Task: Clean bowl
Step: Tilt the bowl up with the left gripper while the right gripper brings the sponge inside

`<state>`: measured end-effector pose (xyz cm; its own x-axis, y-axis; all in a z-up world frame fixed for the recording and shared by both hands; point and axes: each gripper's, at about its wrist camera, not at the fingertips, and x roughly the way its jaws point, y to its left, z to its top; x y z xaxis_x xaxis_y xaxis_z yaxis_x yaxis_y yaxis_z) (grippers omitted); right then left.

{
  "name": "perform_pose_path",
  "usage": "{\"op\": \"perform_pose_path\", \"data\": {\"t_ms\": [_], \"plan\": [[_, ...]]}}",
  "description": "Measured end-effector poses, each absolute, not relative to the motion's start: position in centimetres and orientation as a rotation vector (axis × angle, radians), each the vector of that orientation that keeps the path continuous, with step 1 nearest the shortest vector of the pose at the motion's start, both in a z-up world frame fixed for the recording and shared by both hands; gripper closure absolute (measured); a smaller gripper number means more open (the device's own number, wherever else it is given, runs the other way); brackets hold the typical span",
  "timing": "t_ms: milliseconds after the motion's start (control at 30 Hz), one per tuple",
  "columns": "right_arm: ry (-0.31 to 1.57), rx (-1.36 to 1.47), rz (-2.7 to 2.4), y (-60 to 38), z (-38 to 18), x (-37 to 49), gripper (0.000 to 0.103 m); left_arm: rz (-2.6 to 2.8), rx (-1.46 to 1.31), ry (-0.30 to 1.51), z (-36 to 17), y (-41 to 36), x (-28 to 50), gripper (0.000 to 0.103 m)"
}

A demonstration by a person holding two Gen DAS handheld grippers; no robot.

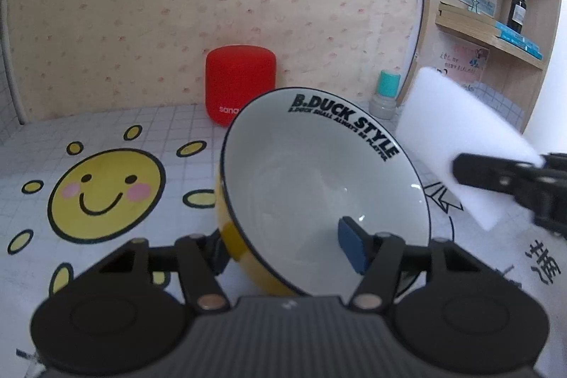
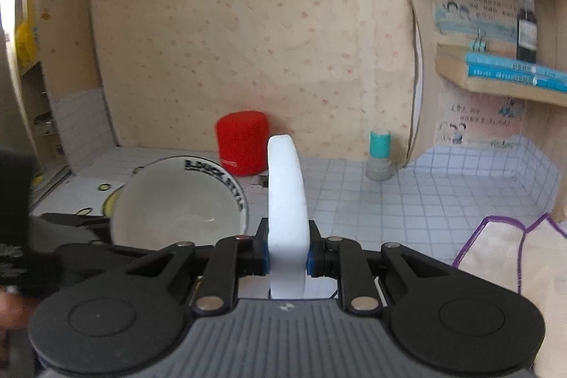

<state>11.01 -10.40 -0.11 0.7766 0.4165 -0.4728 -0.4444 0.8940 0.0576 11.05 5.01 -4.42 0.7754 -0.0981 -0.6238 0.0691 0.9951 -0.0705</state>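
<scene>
Bowl [image 1: 319, 186] (tilted) clamped by left gripper [image 1: 287, 250]; right gripper [image 2: 286, 259] pinches sponge [image 2: 286, 201].

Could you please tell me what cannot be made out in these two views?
- Left tool: outer finger hidden behind bowl, left wrist view.
- Sponge: bottom end hidden by right tool body, right wrist view.
- Shelf poster text: too small, blurred.
- Cloth: cut off by frame edge.

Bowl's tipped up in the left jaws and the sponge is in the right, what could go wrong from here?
1. The left gripper pinches only the rim of the bowl, one pad inside, one outside; scrubbing pressure might twist it loose.
2. The sponge, clamped near one end by the right gripper, already bows and may fold instead of scrubbing.
3. A dropped bowl could strike the red speaker behind it.
</scene>
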Motion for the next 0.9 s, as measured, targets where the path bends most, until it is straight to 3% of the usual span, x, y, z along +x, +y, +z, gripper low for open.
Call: {"op": "perform_pose_path", "data": {"t_ms": [433, 567, 900], "plan": [[0.541, -0.170, 0.640, -8.7, 0.3, 9.4, 0.086, -0.146, 0.028, 0.672, -4.8, 3.3, 9.7, 0.046], [0.568, -0.182, 0.640, -8.8, -0.2, 10.1, 0.086, -0.124, 0.044, 0.684, -4.8, 3.2, 9.7, 0.054], [0.602, -0.223, 0.663, -8.3, -0.8, 11.0, 0.086, -0.115, 0.093, 0.685, -4.5, 2.5, 9.1, 0.058]]}}
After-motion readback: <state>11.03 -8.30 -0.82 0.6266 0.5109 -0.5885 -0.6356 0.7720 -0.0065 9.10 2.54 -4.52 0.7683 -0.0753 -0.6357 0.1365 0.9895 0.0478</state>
